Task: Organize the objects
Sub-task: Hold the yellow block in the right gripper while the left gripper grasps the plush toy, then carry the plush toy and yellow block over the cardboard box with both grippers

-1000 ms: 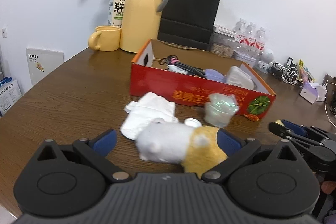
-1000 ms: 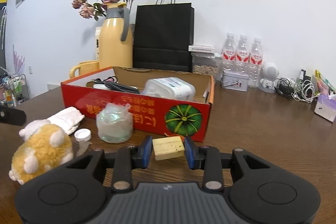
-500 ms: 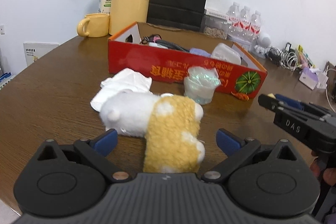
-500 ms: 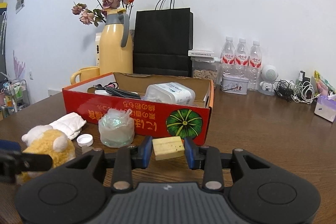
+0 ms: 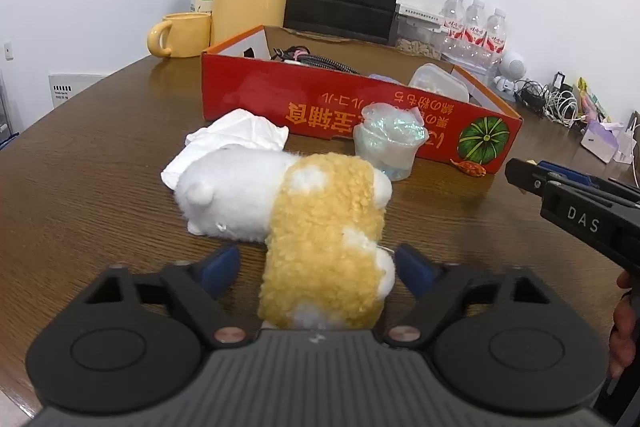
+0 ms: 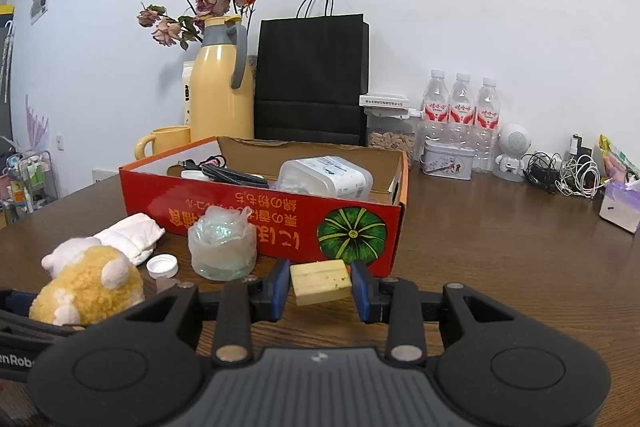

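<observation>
Closing now, the left gripper (image 5: pixel 318 263) straddles the plush toy (image 5: pixel 320 227); soft fur may slip out. At three o'clock, the right gripper (image 6: pixel 320 283) pinches a yellow block (image 6: pixel 320 281).

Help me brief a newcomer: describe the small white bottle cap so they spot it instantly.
Find the red cardboard box on the wooden table. In front of its long side lies the white bottle cap, between a plush toy and a crinkled clear plastic cup. It alone is small, round, flat.
</observation>
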`<state>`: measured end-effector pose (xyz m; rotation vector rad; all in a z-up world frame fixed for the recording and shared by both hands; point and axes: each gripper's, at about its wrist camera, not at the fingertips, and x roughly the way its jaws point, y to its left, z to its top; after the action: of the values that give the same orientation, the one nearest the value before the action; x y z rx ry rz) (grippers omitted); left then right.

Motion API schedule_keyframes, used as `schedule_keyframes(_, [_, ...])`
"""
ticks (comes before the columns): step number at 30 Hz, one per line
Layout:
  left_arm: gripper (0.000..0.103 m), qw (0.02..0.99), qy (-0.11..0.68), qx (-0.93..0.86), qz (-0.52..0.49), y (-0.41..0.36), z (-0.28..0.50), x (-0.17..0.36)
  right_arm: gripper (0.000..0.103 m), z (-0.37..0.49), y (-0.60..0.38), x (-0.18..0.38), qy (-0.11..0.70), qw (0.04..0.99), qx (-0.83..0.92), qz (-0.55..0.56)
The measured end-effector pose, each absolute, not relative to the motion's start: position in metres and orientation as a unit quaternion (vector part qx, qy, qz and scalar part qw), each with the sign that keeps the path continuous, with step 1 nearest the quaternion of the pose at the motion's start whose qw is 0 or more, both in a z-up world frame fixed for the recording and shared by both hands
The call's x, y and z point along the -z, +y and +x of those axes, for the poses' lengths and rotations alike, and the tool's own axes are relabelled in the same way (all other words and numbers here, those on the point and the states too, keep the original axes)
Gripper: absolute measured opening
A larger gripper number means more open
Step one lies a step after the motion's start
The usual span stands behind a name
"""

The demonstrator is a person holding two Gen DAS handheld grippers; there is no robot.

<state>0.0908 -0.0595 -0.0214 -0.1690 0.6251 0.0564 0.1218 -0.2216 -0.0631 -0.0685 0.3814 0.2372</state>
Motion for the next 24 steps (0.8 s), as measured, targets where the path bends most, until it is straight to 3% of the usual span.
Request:
schedule_keyframes(1, [0.064, 0.948, 0.306, -0.026, -0.082, -0.059, 0.090, 0.021, 0.032, 0.122, -0.222, 0.063, 0.190, 0.974, -0.117, -0.034])
schedule_keyframes(3, [0.053, 0.950, 0.302, -0.017, -0.080, -0.058, 0.087, 0.021, 0.032, 0.123, -0.222, 0.063, 0.191, 0.974, -0.116, -0.033])
schedule_keyframes(24, [0.052, 0.977, 0.207, 0.017, -0.047, -0.040, 0.064, -0.013, 0.032, 0.115, -0.212, 0.060, 0.154, 0.981, -0.102, -0.059])
